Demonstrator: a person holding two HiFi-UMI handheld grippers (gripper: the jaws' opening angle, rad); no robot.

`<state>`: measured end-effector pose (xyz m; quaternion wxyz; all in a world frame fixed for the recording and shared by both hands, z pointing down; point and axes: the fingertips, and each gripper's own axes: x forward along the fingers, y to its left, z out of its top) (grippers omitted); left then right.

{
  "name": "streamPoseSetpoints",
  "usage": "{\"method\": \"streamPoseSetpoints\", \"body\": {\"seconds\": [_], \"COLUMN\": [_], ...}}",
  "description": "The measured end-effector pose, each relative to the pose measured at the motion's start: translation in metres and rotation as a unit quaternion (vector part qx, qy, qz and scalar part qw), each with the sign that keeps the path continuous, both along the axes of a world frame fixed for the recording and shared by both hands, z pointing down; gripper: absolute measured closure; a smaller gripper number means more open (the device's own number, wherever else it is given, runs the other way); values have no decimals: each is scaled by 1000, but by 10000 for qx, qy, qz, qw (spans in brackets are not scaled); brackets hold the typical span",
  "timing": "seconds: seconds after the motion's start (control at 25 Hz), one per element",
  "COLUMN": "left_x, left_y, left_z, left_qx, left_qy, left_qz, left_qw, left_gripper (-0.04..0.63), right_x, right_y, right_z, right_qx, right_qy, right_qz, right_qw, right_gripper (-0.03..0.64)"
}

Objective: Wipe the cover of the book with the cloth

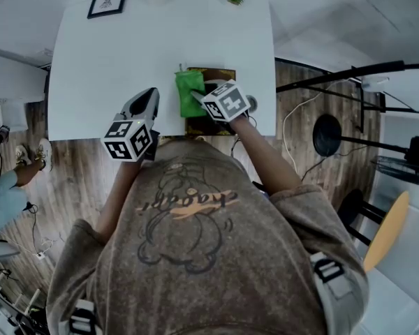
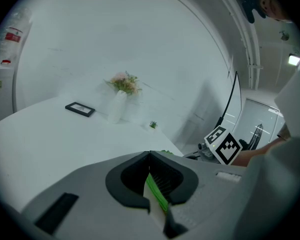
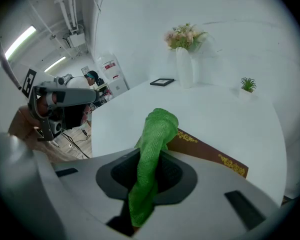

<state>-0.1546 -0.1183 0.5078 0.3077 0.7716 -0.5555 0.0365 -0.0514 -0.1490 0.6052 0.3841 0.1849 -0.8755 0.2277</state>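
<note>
White table (image 1: 126,68), brown book (image 1: 222,74) at its near edge. Green cloth (image 1: 188,89) is clamped in my right gripper (image 3: 152,164) and draped over the cover, ready to wipe. Left gripper (image 2: 150,156) is closed on nothing, off to the side.

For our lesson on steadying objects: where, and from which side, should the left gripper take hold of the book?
Probably the near left corner of the book, coming from the person's side: it lies flat at the front edge of the table, while the cloth in the right gripper covers its left part.
</note>
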Motion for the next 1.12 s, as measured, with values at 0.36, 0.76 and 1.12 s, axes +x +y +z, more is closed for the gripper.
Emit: {"method": "streamPoseSetpoints", "body": {"seconds": [0.36, 0.76, 1.12], "left_x": [5, 10, 29], "left_y": [-4, -6, -12], "left_z": [-5, -2, -5], "left_qx": [36, 14, 36], "left_qy": [16, 37, 24], "left_qz": [143, 247, 499], "left_qw": [9999, 9997, 9987], "left_gripper": [591, 591, 592], "right_x": [10, 54, 93], "right_y": [-31, -38, -22], "right_z": [-4, -2, -4], "right_qx": [159, 119, -14], "right_qy": [100, 196, 123], "right_qz": [254, 659, 992], "right_qw": [9995, 9976, 9950], "right_gripper": [548, 548, 548]}}
